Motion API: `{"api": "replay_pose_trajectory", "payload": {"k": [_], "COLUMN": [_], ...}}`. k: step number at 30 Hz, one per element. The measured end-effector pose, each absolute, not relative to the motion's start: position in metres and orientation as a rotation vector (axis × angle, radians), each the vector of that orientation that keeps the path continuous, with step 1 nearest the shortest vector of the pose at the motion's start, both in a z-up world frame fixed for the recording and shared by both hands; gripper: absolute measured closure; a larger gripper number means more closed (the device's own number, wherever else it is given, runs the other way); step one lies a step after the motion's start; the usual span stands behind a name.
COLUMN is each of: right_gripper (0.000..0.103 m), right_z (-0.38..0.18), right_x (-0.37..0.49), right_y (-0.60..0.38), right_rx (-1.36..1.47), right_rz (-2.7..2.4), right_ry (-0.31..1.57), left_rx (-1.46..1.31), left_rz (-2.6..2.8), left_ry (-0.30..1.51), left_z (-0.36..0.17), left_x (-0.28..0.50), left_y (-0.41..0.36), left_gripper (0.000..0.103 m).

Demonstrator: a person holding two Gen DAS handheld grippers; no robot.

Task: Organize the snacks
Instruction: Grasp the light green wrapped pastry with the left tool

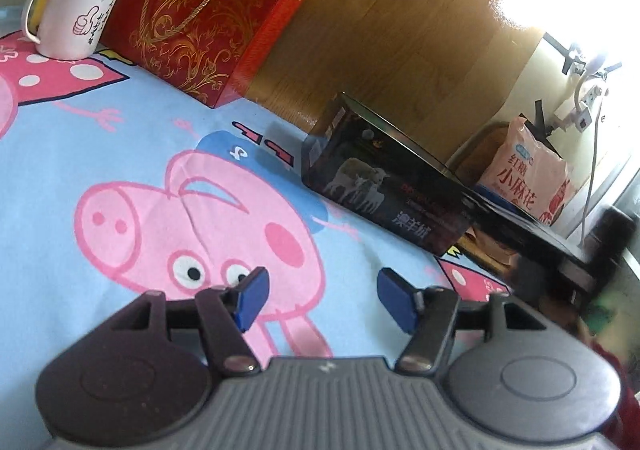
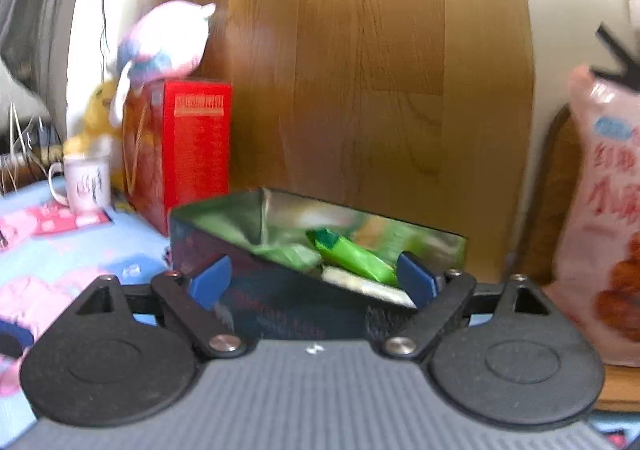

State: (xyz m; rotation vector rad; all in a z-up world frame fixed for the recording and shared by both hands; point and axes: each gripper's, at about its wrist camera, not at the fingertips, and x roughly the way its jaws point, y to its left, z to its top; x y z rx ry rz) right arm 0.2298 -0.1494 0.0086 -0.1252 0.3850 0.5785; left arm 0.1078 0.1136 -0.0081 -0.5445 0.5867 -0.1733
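Snacks are what we are sorting, and from the left wrist view none lies loose on the cloth before us. Our left gripper (image 1: pixel 322 300) hangs over the cartoon-pig tablecloth (image 1: pixel 120 154) with its blue pads spread wide and nothing between them. The dark box (image 1: pixel 384 186) sits ahead and to the right, near the cloth's edge; a pink snack bag (image 1: pixel 524 178) stands beyond it. Further left are a red gift box (image 1: pixel 208 22) and a white mug (image 1: pixel 72 18), backed by a wood-grain panel (strong glare washes out the upper right corner).

From the right wrist view, our right gripper (image 2: pixel 312 282) is also spread, empty, hovering just in front of the open box (image 2: pixel 224 234). Inside we see a green packet (image 2: pixel 352 256) and paler wrappers, so we judge the filling is under way. The next move, we think, calls for fetching another item, perhaps the pink bag (image 2: pixel 600 210) at right, which is soft and may need a gentle pinch. A plush toy (image 2: pixel 168 38) tops the red box (image 2: pixel 192 146); this view is blurred.
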Motion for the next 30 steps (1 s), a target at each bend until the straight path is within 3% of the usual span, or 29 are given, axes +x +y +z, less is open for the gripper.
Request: {"api": "replay_pose_trajectory", "payload": {"k": [4,13,17,22,23,24,25,26,30], "right_gripper": [0.02,0.017,0.014,0.015,0.019,0.032,0.034,0.034,0.034], "right_z": [0.022,0.011,0.003,-0.004,-0.005,-0.004,-0.003,-0.003,-0.006], "right_x": [0.178,0.059,0.047,0.043,0.044,0.046,0.051,0.055,0.069], "right_y": [-0.175,-0.2,-0.171,-0.145,-0.142,-0.141,-0.14,-0.14,-0.152], "right_rx": [-0.025,0.082,-0.052,-0.206,-0.223,-0.216,-0.222,-0.237,-0.248], "right_rz": [0.67,0.842,0.872,0.848,0.848,0.862,0.863,0.852,0.745], "right_ry": [0.514,0.686,0.73,0.7,0.688,0.69,0.692,0.685,0.65], "left_rx": [-0.557,-0.649,-0.619,-0.582,-0.555,-0.532,-0.508,-0.511,-0.566], "left_rz": [-0.188,-0.314,-0.383,-0.429,-0.428,-0.424,-0.417,-0.435,-0.446], "left_ry": [0.583,0.564,0.583,0.63,0.657,0.662,0.657,0.668,0.701], "left_z": [-0.009,-0.005,0.0,-0.007,-0.01,-0.012,-0.011,-0.012,-0.013], "left_x": [0.104,0.082,0.067,0.049,0.05,0.051,0.05,0.051,0.059], "left_y": [0.115,0.113,0.099,0.081,0.075,0.071,0.067,0.065,0.066], "left_gripper": [0.037,0.024,0.023,0.026,0.031,0.036,0.04,0.052,0.05]}}
